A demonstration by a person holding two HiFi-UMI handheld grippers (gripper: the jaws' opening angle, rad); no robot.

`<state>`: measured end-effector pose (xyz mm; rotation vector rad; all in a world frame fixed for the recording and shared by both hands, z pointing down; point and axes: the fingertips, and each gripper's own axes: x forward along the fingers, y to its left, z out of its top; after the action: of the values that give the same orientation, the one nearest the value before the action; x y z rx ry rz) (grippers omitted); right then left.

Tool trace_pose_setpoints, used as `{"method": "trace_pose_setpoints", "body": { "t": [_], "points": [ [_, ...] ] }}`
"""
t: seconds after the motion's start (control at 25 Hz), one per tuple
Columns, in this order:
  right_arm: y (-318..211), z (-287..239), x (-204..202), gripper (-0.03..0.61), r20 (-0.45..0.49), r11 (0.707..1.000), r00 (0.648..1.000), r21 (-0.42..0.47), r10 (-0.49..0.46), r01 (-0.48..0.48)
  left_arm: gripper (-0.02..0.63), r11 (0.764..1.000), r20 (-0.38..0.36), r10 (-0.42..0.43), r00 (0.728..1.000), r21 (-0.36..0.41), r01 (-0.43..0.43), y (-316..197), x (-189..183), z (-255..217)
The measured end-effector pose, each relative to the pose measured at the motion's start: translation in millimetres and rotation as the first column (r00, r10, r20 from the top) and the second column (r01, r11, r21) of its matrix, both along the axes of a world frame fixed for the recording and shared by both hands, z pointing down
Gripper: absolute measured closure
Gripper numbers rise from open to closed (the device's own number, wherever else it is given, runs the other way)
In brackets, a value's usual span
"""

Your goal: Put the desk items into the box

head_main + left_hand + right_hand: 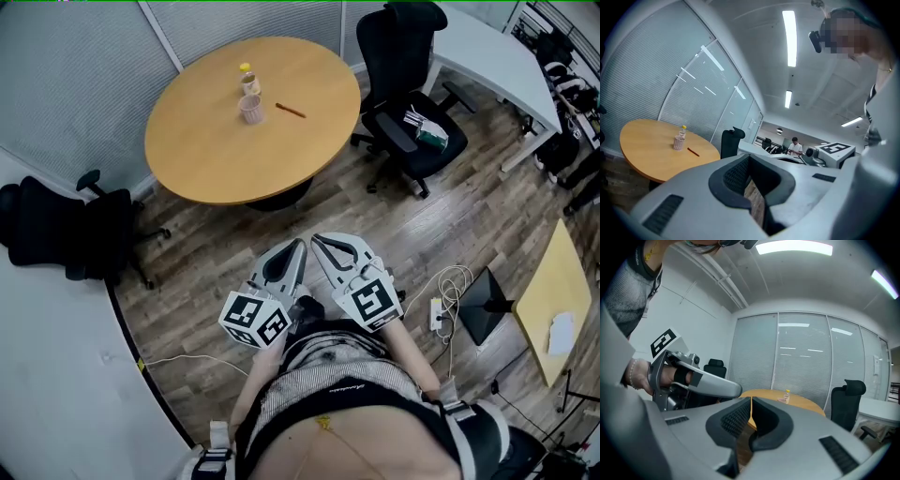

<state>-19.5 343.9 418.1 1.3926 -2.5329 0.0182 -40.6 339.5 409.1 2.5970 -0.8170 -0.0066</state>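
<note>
Desk items lie on the round wooden table: a pink cup, a small yellow-capped bottle just behind it, and a red pen beside the cup to the right. Both tools are well apart from the table, over the wood floor. Left gripper: jaws clenched together, nothing between them. Right gripper: likewise closed and empty. A black office chair stands at the table's right.

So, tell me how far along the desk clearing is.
Nothing done: bottle, pink cup and red pen sit on the round table; no box in view. Nothing in hand: left gripper and right gripper are shut, empty, short of the table. All three items remain.
</note>
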Motion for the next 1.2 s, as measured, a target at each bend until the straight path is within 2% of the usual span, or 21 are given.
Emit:
{"method": "trace_pose_setpoints", "body": {
  "t": [0.4, 0.6, 0.84, 1.2],
  "points": [
    [-49.4, 2.4, -17.7, 0.554, -0.002, 1.000, 1.000, -0.003, 0.030, -0.030, 0.612, 0.999, -0.005, 0.041, 0.999, -0.010, -0.041, -47.6, -14.2, 4.9],
    [-62.3, 5.6, -26.1, 0.554, -0.042, 0.999, 0.998, 0.010, 0.039, -0.038, 0.612, 0.998, -0.014, 0.058, 0.998, -0.008, -0.058, -59.3, -25.8, 5.0],
    [-72.4, 11.4, -39.0, 0.554, -0.013, 0.997, 0.997, 0.006, 0.081, -0.081, 0.612, 0.998, -0.020, 0.067, 0.998, -0.014, -0.068, -66.1, -44.5, 10.7],
    [-82.8, 12.5, -57.9, 0.554, -0.003, 0.995, 0.995, -0.004, 0.096, -0.096, 0.611, 0.998, -0.031, 0.065, 0.997, -0.026, -0.066, -78.2, -67.8, 14.4]
  ]
}}
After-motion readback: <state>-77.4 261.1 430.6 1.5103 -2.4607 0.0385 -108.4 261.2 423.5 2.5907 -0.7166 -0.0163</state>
